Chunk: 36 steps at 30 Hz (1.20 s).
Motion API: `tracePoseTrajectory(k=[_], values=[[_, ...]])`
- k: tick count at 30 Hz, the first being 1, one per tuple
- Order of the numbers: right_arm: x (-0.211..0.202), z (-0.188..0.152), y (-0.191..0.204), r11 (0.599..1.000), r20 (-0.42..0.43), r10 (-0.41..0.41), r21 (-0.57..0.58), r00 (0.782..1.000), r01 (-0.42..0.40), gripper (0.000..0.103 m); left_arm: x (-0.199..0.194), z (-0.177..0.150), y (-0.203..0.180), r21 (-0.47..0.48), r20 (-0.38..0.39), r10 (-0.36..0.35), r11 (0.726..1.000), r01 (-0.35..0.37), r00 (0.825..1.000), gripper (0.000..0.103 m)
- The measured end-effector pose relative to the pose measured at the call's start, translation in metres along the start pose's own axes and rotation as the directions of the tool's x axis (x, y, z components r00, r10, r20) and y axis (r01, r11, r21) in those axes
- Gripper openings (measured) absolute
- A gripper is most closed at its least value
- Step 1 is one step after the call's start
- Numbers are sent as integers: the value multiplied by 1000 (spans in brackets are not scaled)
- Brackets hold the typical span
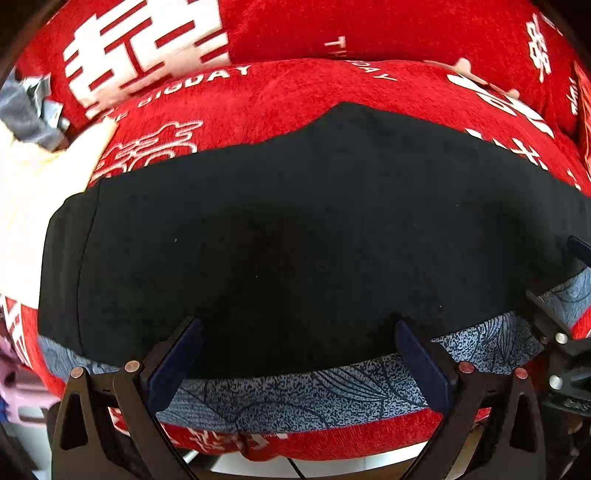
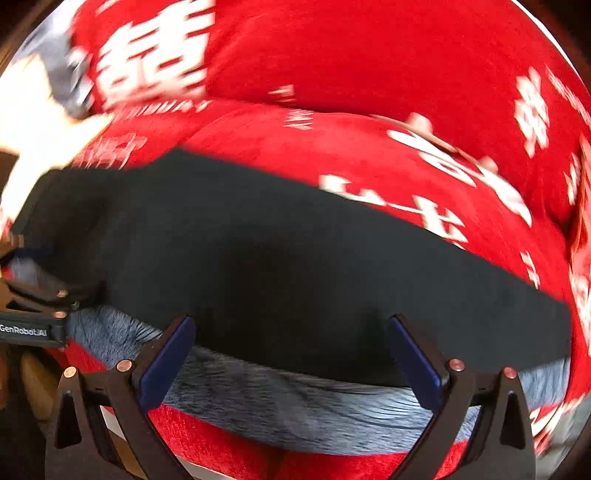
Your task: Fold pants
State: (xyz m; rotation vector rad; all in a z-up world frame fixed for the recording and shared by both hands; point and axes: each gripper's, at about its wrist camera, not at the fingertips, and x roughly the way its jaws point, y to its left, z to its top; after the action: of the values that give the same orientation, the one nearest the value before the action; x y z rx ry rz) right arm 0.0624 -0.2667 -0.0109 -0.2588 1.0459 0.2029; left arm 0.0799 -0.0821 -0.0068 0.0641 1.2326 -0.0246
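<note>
The black pants (image 1: 288,236) lie spread flat on a red cushion, over a blue-grey patterned cloth (image 1: 317,391) whose strip shows along their near edge. My left gripper (image 1: 295,328) is open and empty, its blue-padded fingers at the pants' near edge. My right gripper (image 2: 291,325) is open and empty at the near edge of the pants (image 2: 295,251) further right; this view is motion-blurred. The right gripper also shows at the right edge of the left wrist view (image 1: 561,332). The left gripper shows at the left edge of the right wrist view (image 2: 33,314).
The red cushion (image 1: 295,92) with white characters and lettering has a red backrest (image 1: 369,26) behind it. White and grey clothes (image 1: 33,155) lie at the left. The cushion's front edge (image 1: 332,439) drops off just below the grippers.
</note>
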Motion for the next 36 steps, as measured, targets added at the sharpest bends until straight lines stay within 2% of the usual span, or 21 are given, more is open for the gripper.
tracePoseTrajectory(k=[1, 2, 3, 4, 5, 7, 14, 16, 20, 22, 23, 26, 28, 30, 32, 35, 36], values=[[2, -2, -9, 999, -4, 28, 22, 1000, -28, 103, 2, 1, 5, -11, -12, -21, 1000, 21, 1000, 103], [4, -6, -30, 992, -8, 83, 94, 996, -82, 103, 3, 2, 12, -31, -25, -33, 999, 32, 999, 103], [6, -7, -40, 988, -7, 88, 124, 996, -87, 103, 5, 3, 21, -58, -35, -32, 998, 30, 999, 103], [5, -10, -57, 987, -6, 72, 148, 997, -70, 103, 6, 3, 30, -81, -41, -28, 996, 25, 999, 103], [4, -16, -76, 986, -20, 20, 168, 1000, -16, 103, 7, 3, 36, -97, -45, -26, 995, 21, 999, 103], [1, -26, -111, 976, -25, -4, 218, 1000, 9, 103, 7, 0, 36, -98, -47, -20, 995, 15, 999, 103], [-10, -57, -248, 903, -34, -108, 415, 994, 113, 103, 11, 3, 31, -93, -57, 1, 996, -6, 998, 103], [-13, -61, -267, 887, -37, -141, 439, 989, 143, 103, 10, 6, 34, -92, -63, 3, 996, -9, 998, 103], [-20, -72, -308, 830, -45, -188, 527, 981, 183, 103, 8, 13, 22, -75, -68, -6, 997, 1, 998, 103], [-31, -75, -313, 781, -104, -283, 552, 954, 292, 103, 5, 17, 9, -59, -62, 1, 998, -5, 998, 103], [-37, -78, -315, 770, -97, -291, 567, 952, 293, 103, 4, 22, -5, -39, -56, -5, 999, 3, 998, 103], [-59, -99, -312, 769, 4, -191, 622, 982, 146, 103, 0, 27, -54, 53, -43, -32, 998, 35, 999, 103], [-68, -119, -303, 771, 52, -140, 633, 989, 76, 103, -3, 26, -95, 141, -32, -48, 989, 52, 998, 103], [-72, -137, -296, 766, 87, -102, 642, 991, 23, 103, -5, 26, -137, 222, -12, -50, 974, 52, 999, 103], [-70, -156, -288, 751, 113, -61, 659, 992, -29, 103, -4, 34, -167, 256, 0, -51, 966, 49, 999, 103], [-65, -179, -286, 710, 188, -16, 693, 982, -121, 103, 4, 50, -201, 241, -62, -117, 962, 128, 991, 103], [-63, -183, -284, 698, 215, -6, 700, 976, -150, 103, 4, 54, -209, 245, -61, -105, 963, 116, 993, 103]])
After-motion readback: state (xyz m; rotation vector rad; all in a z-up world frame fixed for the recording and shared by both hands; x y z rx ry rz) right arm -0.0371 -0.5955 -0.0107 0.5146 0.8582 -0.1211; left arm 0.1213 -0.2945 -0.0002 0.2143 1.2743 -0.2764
